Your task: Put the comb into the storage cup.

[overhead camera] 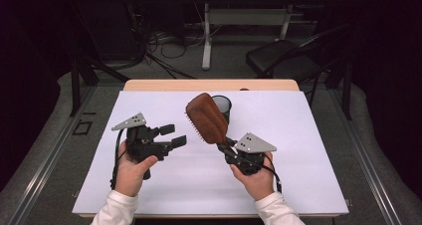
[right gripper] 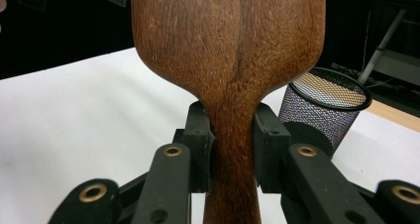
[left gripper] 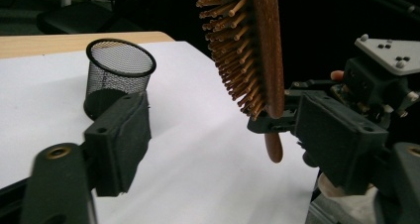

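A brown wooden hairbrush (overhead camera: 206, 118) is held up off the white table top (overhead camera: 298, 160), its head tilted up and to the left and its bristles facing left. My right gripper (overhead camera: 225, 144) is shut on its handle; in the right gripper view both pads clamp the narrow neck of the hairbrush (right gripper: 228, 50). A black mesh cup (overhead camera: 222, 105) stands upright just behind the brush head. My left gripper (overhead camera: 175, 134) is open at the left, holding nothing, its jaws pointing right towards the brush. The left gripper view shows the bristles of the hairbrush (left gripper: 262, 50) and the cup (left gripper: 119, 70).
The white sheet lies on a wooden table whose far edge (overhead camera: 164, 84) shows behind it. Beyond the table are a black chair (overhead camera: 283, 58), a desk leg (overhead camera: 206, 36) and cables on the floor. Free white surface lies on both sides and in front.
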A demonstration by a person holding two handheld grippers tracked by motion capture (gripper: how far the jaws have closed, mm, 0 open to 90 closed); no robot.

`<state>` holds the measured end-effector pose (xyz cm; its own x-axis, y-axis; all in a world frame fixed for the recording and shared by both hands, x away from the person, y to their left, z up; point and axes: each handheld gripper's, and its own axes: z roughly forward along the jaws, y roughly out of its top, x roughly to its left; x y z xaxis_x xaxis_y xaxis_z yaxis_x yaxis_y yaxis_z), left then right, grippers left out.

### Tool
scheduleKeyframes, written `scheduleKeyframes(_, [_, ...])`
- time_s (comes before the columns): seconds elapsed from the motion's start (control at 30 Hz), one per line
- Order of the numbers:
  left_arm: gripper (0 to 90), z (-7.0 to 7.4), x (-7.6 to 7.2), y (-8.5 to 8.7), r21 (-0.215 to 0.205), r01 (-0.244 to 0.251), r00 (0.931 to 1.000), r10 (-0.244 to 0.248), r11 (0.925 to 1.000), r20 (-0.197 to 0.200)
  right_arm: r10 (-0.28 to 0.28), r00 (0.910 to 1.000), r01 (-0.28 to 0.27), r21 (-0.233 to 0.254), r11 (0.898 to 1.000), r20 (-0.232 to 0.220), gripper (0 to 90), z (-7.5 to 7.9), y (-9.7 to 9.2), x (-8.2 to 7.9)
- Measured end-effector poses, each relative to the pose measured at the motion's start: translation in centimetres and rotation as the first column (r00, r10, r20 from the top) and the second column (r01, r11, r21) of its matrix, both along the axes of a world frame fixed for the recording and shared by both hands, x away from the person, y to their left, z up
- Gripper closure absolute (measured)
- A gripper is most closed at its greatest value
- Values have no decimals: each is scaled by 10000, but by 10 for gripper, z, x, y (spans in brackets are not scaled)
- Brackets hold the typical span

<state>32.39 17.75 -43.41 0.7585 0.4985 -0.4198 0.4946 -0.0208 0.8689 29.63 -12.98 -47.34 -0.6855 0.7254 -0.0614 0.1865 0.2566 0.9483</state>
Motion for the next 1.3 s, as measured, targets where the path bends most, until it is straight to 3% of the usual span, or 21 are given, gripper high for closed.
scheduleKeyframes(0.37, [264,15,4,-6,8,-267,9996,267,9996,-71,49,9999,-49,-12,10000,91,725,1,2,-2])
scheduleKeyframes(0.83, [255,26,11,-27,-13,-1,10000,1,10000,87,180,9996,-178,-103,9998,195,725,0,7,-4])
scheduleKeyframes(1.3, [248,29,23,-44,-219,117,9992,-125,9997,-385,286,9993,-285,-58,9996,224,725,0,10,-6])
